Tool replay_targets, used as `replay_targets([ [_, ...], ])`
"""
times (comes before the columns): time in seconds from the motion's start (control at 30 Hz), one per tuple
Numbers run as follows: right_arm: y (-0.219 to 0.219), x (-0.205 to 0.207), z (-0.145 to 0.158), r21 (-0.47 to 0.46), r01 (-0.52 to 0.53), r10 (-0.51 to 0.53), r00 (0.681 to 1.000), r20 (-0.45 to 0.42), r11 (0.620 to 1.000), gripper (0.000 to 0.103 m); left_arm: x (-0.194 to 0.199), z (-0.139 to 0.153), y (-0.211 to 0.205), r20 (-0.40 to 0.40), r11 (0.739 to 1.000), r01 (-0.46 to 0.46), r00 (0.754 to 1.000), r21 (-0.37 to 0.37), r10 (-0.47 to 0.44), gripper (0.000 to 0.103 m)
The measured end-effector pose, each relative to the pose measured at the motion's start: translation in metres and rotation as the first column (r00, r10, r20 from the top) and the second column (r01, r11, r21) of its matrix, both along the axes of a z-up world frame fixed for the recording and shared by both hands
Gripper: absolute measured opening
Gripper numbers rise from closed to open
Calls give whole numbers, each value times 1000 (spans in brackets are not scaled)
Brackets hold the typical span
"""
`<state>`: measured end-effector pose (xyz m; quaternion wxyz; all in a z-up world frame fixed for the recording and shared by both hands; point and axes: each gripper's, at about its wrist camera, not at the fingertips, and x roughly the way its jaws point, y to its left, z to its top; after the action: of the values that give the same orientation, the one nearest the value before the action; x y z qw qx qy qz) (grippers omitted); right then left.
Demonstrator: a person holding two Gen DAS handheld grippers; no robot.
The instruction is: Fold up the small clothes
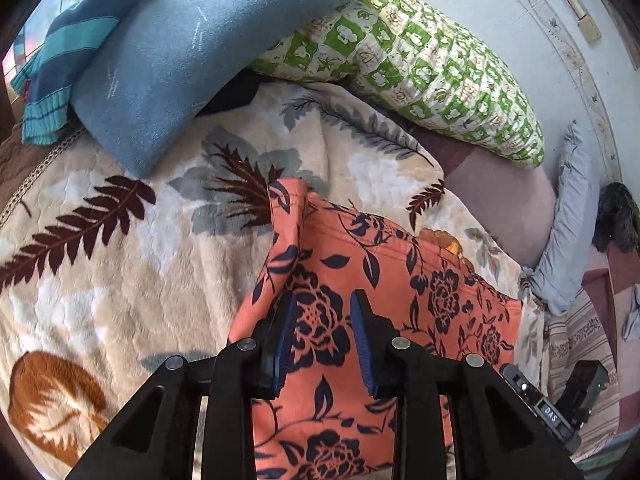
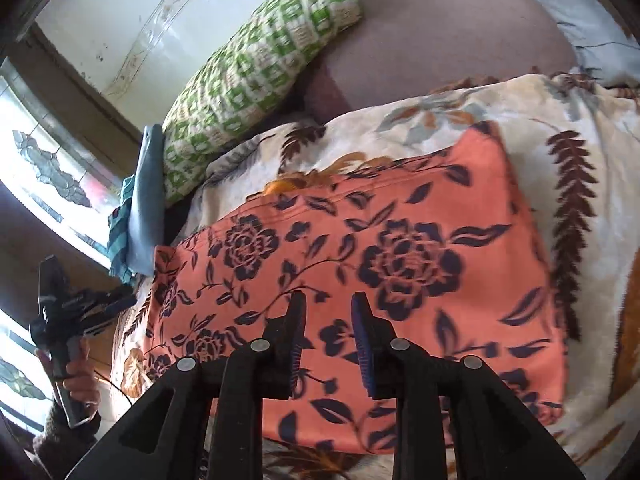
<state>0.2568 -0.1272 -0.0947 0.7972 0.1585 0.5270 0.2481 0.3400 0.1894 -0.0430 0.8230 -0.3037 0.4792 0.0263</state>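
Note:
An orange garment with dark blue flowers [image 1: 400, 280] lies folded into a rough rectangle on a cream leaf-print blanket [image 1: 120, 280]. In the left wrist view its far corner stands up in a ridge. My left gripper [image 1: 324, 300] hovers over the near part of the garment, open, with nothing between its blue pads. In the right wrist view the same garment [image 2: 400, 240] lies flat on the blanket [image 2: 520, 100], and my right gripper [image 2: 329, 298] hangs above its near edge, open and holding nothing. The left gripper [image 2: 60, 312] also shows far left there, off the garment, in a person's hand [image 2: 80, 384].
A blue cushion [image 1: 200, 60], a teal striped knit [image 1: 68, 52] and a green checked pillow [image 1: 420, 60] lie at the blanket's far side. A mauve cushion [image 1: 500, 200] sits beyond the garment. A window [image 2: 40, 160] and a pale wall bound the bed.

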Motion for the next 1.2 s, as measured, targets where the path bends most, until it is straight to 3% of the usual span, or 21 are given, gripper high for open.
replay_targets([
  [0.13,47,4,-23,-41,-52,51,999,-15,998,31,33,-32,3,-60,999,-16,998,45,19,27],
  [0.23,51,10,-49,-80,-24,19,998,-56,996,30,54,-70,9,-152,998,-29,988,55,37,27],
  [0.27,49,10,-54,-69,-19,15,998,-59,997,31,60,-76,10,-143,998,-38,989,42,44,27],
  [0.33,48,9,-53,-72,-16,13,999,-48,997,31,58,-70,10,-113,998,-52,992,46,57,26],
  [0.43,56,9,-42,-131,-39,34,999,-37,991,32,48,-51,-3,-87,992,-19,996,127,31,26],
  [0.6,72,-16,-8,-162,-43,52,997,54,986,50,11,-10,-20,-14,966,11,1000,257,-8,30],
  [0.8,121,-77,23,-282,-167,226,955,193,945,61,-28,21,-25,24,942,29,999,333,-39,39],
  [1.0,170,-127,28,-374,-276,381,892,243,885,63,-43,35,-14,-14,944,79,997,320,-78,40],
  [1.2,208,-154,17,-456,-342,490,833,257,822,65,-22,19,26,-120,975,174,980,140,-158,40],
])
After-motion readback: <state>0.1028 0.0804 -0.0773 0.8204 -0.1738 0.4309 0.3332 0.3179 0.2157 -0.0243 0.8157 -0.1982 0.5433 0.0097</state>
